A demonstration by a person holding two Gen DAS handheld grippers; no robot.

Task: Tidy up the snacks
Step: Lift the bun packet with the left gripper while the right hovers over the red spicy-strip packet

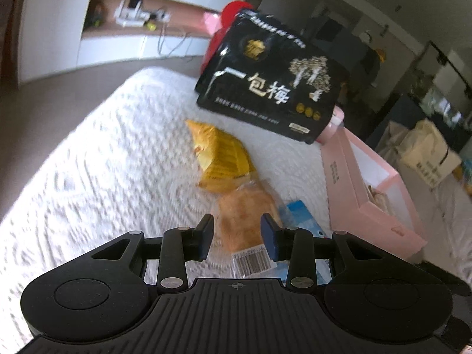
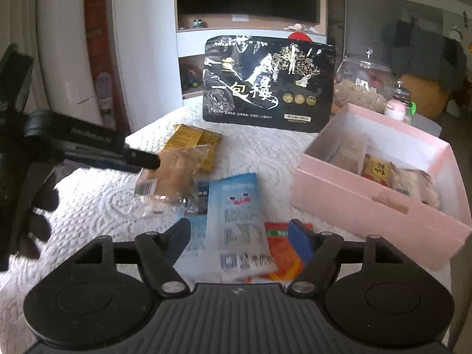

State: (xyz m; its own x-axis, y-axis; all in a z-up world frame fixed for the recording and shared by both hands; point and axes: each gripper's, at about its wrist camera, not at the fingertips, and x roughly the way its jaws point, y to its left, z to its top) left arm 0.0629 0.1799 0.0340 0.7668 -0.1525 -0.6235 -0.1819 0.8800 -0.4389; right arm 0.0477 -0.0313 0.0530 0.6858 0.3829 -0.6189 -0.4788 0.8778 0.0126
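Left wrist view first, and the left gripper (image 1: pixel 238 233) was clenched on a clear-wrapped pastry (image 1: pixel 244 215), its dark pads pressing either flank of the wrapper while the barcode end hung down between the fingers. The pink box (image 1: pixel 345 177) sat open at the right of this view, and everything else is placed from it: the pastry was to the left of the box, well apart from its wall, above the white textured cloth (image 1: pixel 103 162). A yellow packet (image 1: pixel 221 153) lay on the cloth just beyond the pastry, farther left of the box. A blue-and-white packet (image 1: pixel 298 215) lay between the pastry and the box, near the box's front corner. A big black pouch (image 1: pixel 271 79) with white lettering stood upright past the far end of the box. Over to the right wrist view, where the right gripper (image 2: pixel 240 233) stood released, jaws wide with nothing pinched. It hovered to the left of the box, just off its near corner, with the blue-and-white packet lying under the gap and an orange-red packet (image 2: pixel 283 250) beside it, on the box side. Inside the box several wrapped snacks (image 2: pixel 380 174) were already lying against its right end. A glass jar (image 2: pixel 360 85) stood behind the box, and the pastry showed blurred at the left gripper's fingertip, far left of the box
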